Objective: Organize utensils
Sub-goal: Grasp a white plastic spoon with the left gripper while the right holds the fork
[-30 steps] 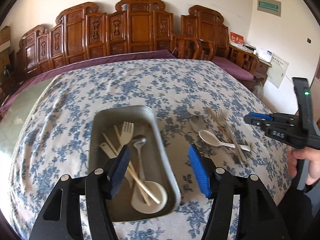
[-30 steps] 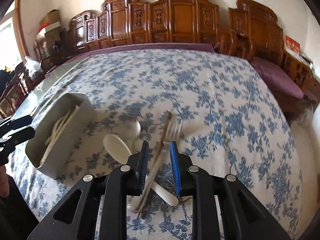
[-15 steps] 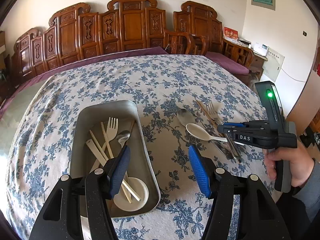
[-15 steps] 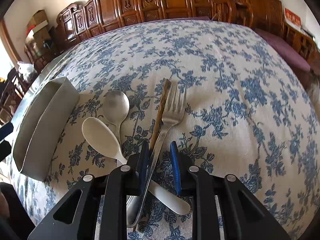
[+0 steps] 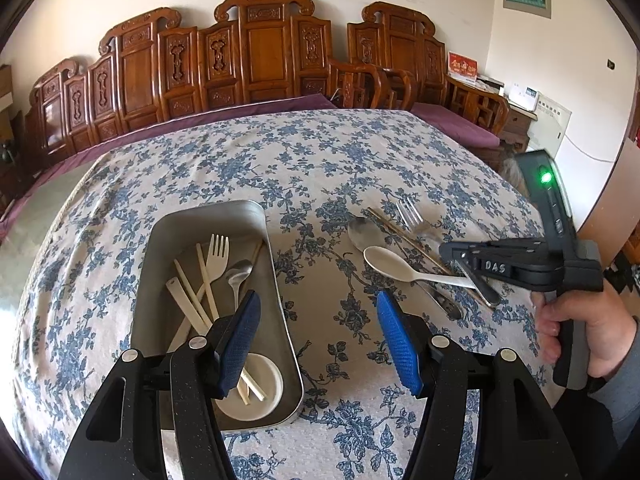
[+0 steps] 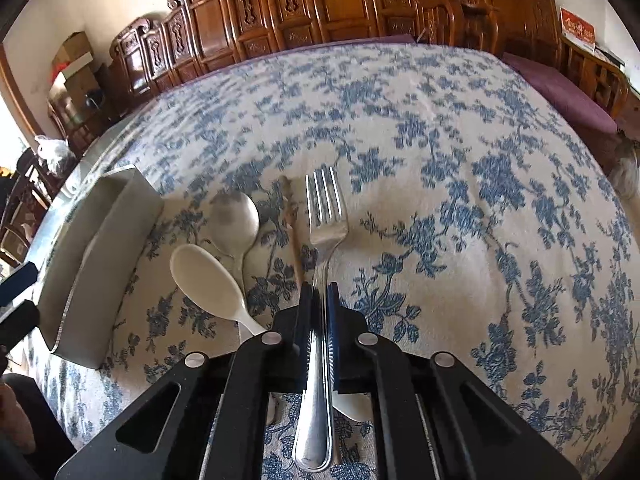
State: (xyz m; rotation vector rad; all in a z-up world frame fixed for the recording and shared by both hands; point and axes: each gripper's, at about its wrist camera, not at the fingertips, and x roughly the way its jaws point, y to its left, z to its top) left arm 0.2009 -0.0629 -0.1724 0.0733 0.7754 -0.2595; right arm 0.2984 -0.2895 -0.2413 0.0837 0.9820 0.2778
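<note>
Now | right tool [image 6: 319, 312]: clamped on metal fork [image 6: 326, 216] handle, tines resting on tabletop [image 6: 460, 140] | left tool [image 5: 318, 340]: open, empty, hovering beside tray [image 5: 276, 320], likely to steady it

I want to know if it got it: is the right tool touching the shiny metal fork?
Touching. In the right wrist view the right tool has both blue pads closed against the metal fork's handle, with no gap on either side.
</note>
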